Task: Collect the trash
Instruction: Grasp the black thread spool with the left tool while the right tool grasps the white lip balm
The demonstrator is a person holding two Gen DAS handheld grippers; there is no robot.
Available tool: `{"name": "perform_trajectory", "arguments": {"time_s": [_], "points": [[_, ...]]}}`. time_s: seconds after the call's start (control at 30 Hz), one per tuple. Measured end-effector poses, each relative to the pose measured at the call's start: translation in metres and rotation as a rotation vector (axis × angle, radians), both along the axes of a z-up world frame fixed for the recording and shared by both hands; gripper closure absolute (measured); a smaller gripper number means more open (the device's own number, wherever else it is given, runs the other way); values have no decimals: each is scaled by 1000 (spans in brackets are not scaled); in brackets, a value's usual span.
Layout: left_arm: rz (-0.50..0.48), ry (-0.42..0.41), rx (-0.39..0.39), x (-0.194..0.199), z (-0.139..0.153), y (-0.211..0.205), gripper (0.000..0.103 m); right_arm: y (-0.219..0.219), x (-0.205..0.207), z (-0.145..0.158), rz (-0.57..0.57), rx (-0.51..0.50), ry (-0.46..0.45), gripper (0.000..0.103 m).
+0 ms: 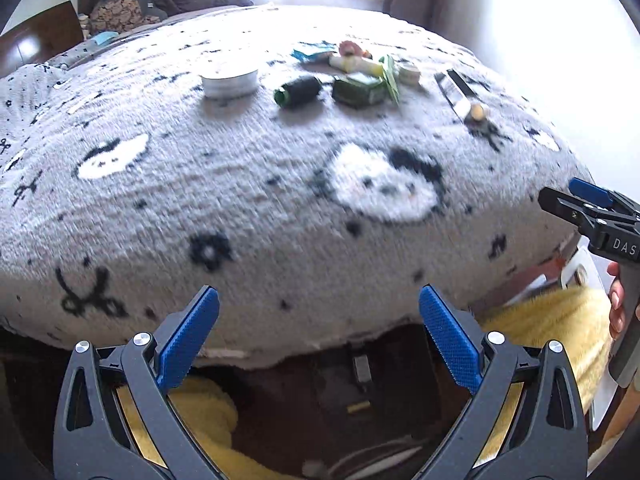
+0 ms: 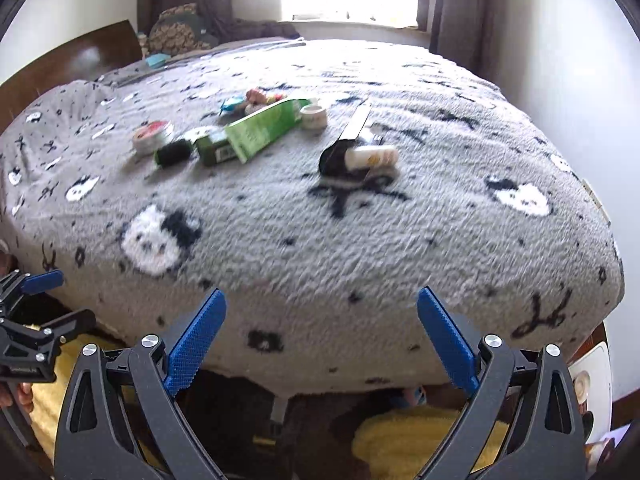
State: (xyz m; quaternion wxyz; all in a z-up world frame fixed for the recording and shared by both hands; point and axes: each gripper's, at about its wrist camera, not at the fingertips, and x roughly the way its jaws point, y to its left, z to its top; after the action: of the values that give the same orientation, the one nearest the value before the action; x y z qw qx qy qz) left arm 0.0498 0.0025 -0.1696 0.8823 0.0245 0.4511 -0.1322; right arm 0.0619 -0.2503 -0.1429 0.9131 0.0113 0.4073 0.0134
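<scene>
Presently both the left tool and right tool gape wide, holding nothing, above the near edge of the bed's grey blanket; trash lies farther off.

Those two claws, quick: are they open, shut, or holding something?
Left claw: open, holding nothing.
Right claw: open, holding nothing.

Each hand-held tool was a black plastic clamp frame with triangular cut-outs and round silver screw heads at the pivots. The left gripper and right gripper both carried blue, finely knurled finger pads. White letters "DAS" marked the right gripper's body.
</scene>
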Motion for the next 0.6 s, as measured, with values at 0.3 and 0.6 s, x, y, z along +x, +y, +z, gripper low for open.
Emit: {"name": "perform_trajectory", "arguments": {"time_s": [0.3,0.6], "points": [[31,-65,22,56,21,3,8,-25,49,14,-67,0,-45,6],[41,-76,21,103,21,2,8,-42,103,-5,-92,-5,-4,16]]}}
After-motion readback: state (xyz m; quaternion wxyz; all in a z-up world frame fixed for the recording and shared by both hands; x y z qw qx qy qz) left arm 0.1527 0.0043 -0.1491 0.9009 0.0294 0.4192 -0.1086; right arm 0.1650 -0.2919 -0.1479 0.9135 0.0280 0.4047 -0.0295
